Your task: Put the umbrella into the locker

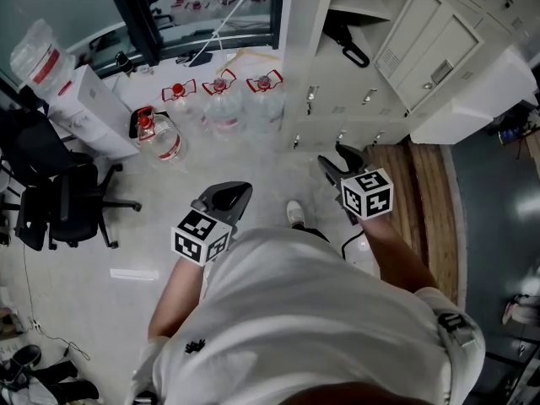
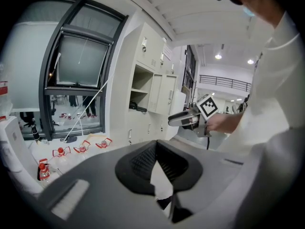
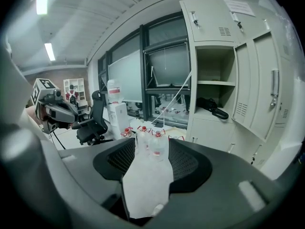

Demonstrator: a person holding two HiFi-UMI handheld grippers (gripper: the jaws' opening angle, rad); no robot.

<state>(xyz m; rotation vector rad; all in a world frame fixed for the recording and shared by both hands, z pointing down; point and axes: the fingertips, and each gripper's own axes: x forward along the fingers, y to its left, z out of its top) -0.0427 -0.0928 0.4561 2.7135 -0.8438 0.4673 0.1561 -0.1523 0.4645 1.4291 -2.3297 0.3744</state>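
Observation:
A black folded umbrella [image 1: 348,45] lies on the shelf of the open locker [image 1: 337,91], its handle toward the opening. It also shows in the left gripper view, umbrella [image 2: 137,108], and in the right gripper view, umbrella [image 3: 213,110]. My right gripper [image 1: 334,162] is held in front of the locker's lower doors, well short of the shelf. Its jaws [image 3: 150,144] stand open with only floor and bottles seen between them. My left gripper [image 1: 234,192] hovers over the floor to the left, its pads [image 2: 156,144] together at the tips, holding nothing.
The locker door [image 1: 432,47] hangs open to the right. Several large water bottles [image 1: 221,99] stand on the floor below the window [image 1: 211,7]. A black office chair [image 1: 59,205] and a white water dispenser [image 1: 89,108] are at the left. A wooden platform [image 1: 426,192] lies at the right.

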